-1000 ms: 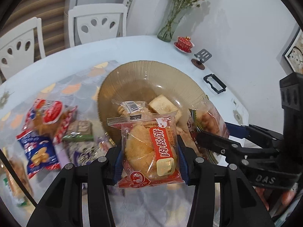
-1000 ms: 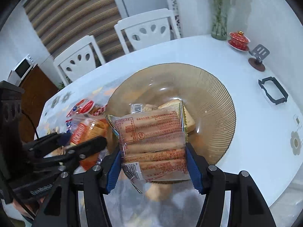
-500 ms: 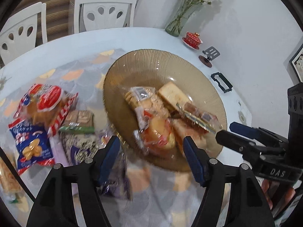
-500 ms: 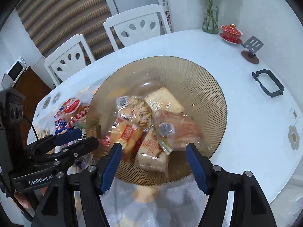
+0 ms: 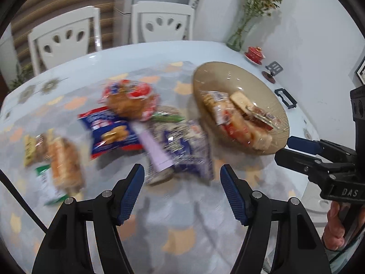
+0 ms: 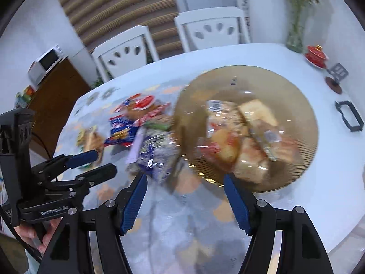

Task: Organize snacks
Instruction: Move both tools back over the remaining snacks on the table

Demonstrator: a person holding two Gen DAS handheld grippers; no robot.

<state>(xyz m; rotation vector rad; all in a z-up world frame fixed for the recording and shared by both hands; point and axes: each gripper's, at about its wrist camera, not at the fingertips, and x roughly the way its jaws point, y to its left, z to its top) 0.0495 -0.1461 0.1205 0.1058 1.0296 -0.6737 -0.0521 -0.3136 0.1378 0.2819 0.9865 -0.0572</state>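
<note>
A ribbed amber glass bowl (image 5: 219, 77) (image 6: 303, 105) holds several wrapped snacks (image 5: 237, 118) (image 6: 241, 132). More snack packets lie on the patterned mat to its left: a red-topped cake pack (image 5: 130, 100) (image 6: 141, 105), a blue biscuit bag (image 5: 111, 132) (image 6: 121, 130), a purple-blue pack (image 5: 182, 153) (image 6: 155, 157) and a bread pack (image 5: 63, 162). My left gripper (image 5: 182, 187) is open and empty, above the mat before the purple-blue pack. My right gripper (image 6: 184, 191) is open and empty, at the bowl's near-left rim. Both views are blurred.
A flower vase (image 5: 237, 36), a red lidded cup (image 5: 254, 53), a small black stand (image 5: 272, 70) and a black frame (image 5: 286, 98) sit on the white table beyond the bowl. Two white chairs (image 5: 66, 38) stand behind the table.
Both grippers opened and dropped their snack packs into the bowl, then drew back and swung left; the loose packets are now in front of the left gripper.
</note>
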